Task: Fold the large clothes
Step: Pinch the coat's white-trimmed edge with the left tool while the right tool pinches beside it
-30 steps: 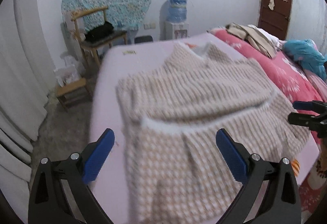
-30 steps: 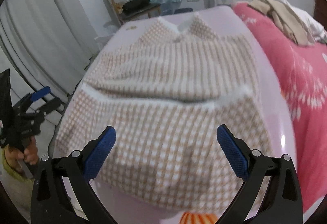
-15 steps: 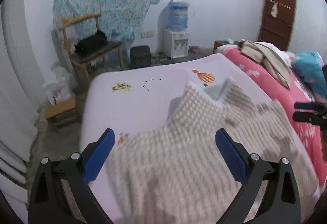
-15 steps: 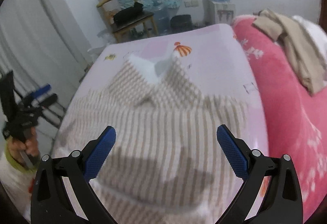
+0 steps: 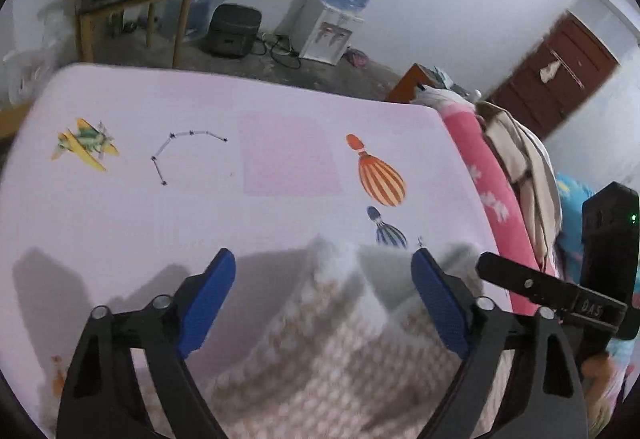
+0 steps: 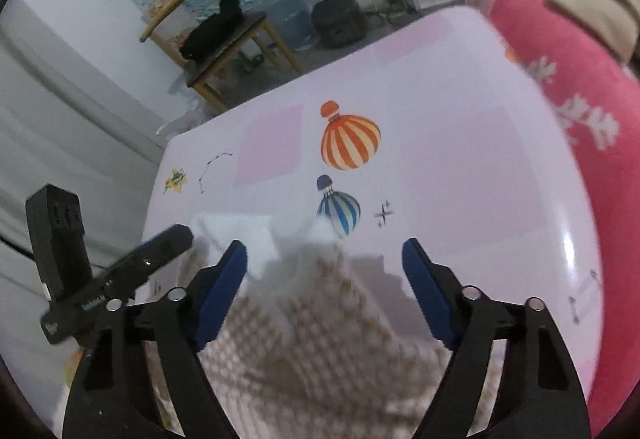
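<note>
Garment: a large knit top (image 5: 340, 351) in a beige-and-white check, with a fluffy white collar (image 5: 344, 259). It lies on my pale lilac printed sheet (image 5: 240, 199), spread flat over the near part and blurred in both views. The collar points toward 12 o'clock, its two white flaps raised in soft peaks. From my right wrist view the collar (image 6: 280, 243) ends just short of the blue striped balloon print (image 6: 340, 211) at 1 o'clock. The checked body (image 6: 320, 351) widens toward 6 o'clock and runs out of view under my claws.
</note>
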A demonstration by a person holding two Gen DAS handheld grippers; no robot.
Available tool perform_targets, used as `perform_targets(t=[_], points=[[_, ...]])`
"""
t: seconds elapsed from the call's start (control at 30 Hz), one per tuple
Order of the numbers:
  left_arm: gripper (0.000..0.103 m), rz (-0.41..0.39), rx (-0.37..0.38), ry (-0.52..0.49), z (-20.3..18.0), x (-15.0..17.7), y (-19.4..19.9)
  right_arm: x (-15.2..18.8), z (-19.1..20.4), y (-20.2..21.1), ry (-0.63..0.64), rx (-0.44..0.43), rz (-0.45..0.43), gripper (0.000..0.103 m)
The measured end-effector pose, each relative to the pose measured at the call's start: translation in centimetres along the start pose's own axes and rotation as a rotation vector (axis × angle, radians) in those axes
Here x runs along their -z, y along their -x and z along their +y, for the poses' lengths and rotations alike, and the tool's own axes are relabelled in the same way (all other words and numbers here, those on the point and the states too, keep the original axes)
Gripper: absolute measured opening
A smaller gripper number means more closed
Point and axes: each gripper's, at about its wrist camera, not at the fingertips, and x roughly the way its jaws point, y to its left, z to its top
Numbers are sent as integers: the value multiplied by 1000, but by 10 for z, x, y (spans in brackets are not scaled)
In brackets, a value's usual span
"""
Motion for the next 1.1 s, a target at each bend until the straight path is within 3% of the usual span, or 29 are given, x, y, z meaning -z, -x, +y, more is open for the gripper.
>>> perform_targets(t=[0.1,0.17,0.2,0.27,0.3,0.53,0.8,1.0,1.1], points=[[62,24,-24,24,5,-2,-14,-4,0,-16,-9,5,40,58],[46,48,-32,18,5,-3,-23,-3,4,-21,5,24,63,43],[41,56,-26,20,5,-3,-24,-2,7,-22,19,38,65,25],[20,59,6,19,5,-4,-20,-1,11,-18,43,48,60,16],[16,55,14,1,0,-3,-15,2,16,-12,69,54,47,12],[11,-3,1,-234,-40,14,44,30,39,39,236,65,-10,10],[11,6,15,-475,-68,98,118,101,55,87,419,90,-17,11],[11,67,-37,-562,-61,169,110,170,46,82,531,167,52,21],[11,79,-47,-549,-51,183,101,179,46,103,537,122,15,24]])
